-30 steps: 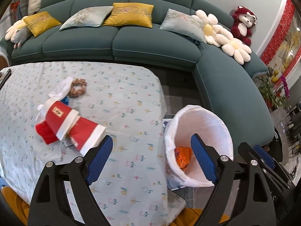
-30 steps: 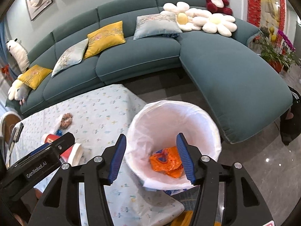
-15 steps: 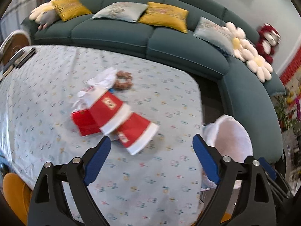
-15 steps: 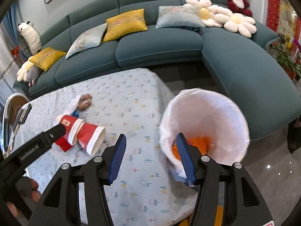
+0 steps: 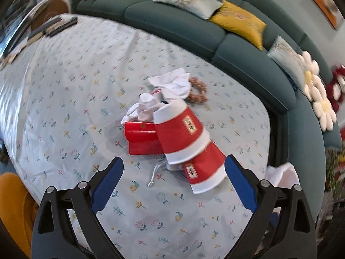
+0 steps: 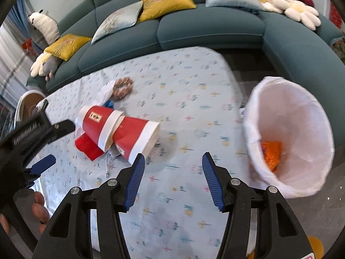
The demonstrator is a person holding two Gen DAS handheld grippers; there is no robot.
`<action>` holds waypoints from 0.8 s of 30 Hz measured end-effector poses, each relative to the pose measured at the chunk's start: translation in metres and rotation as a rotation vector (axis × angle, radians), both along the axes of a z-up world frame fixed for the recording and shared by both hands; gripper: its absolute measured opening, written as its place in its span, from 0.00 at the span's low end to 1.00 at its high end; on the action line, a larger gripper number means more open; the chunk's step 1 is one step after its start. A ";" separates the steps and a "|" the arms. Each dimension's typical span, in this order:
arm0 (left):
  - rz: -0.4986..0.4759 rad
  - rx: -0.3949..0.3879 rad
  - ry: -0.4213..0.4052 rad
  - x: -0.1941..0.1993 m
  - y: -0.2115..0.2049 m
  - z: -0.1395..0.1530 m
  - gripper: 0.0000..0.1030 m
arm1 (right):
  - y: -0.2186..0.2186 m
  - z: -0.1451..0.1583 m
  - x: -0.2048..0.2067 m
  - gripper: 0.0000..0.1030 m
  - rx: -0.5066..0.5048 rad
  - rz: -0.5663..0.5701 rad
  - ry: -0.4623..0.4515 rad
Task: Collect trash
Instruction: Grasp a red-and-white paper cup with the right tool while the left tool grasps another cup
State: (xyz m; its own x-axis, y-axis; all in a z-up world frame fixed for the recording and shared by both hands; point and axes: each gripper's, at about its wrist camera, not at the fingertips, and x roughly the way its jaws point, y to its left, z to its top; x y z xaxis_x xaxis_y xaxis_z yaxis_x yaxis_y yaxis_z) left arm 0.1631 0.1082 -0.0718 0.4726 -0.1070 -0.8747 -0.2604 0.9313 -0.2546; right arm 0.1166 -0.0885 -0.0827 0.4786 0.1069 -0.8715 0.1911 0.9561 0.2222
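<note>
Hiding beneath red cups point(image 5: 183, 133), crumpled tissues point(image 5: 172, 84), cord point(image 5: 156, 172) half-covered

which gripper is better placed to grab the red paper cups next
Left, probably. The left gripper points right at the red paper cups, its jaws opening with nothing between them. The right gripper is open over bare tablecloth, with the cups off to its side.

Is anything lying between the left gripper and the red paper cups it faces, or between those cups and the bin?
Nothing visible does. The left gripper, jaws opening and empty, faces the red paper cups across bare tablecloth; only a thin silver cord lies there. From the cups to the lined bin the cloth is clear.
</note>
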 end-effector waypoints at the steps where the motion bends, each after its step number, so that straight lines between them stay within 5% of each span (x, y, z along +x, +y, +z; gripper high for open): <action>1: 0.007 -0.008 0.009 0.004 0.002 -0.003 0.88 | 0.003 -0.004 0.003 0.53 0.002 0.007 0.006; 15: 0.089 -0.099 0.181 0.081 0.004 -0.050 0.87 | 0.023 -0.058 0.058 0.52 0.137 0.011 0.088; 24: 0.028 -0.070 0.220 0.083 -0.005 -0.067 0.69 | 0.032 -0.074 0.070 0.40 0.197 0.025 0.111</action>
State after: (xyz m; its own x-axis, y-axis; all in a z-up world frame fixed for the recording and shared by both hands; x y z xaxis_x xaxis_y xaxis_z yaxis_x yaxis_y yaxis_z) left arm 0.2458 0.1031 -0.1389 0.2750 -0.1605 -0.9479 -0.3421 0.9051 -0.2525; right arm 0.1869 -0.0564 -0.1571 0.3762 0.2910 -0.8797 0.2017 0.9009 0.3842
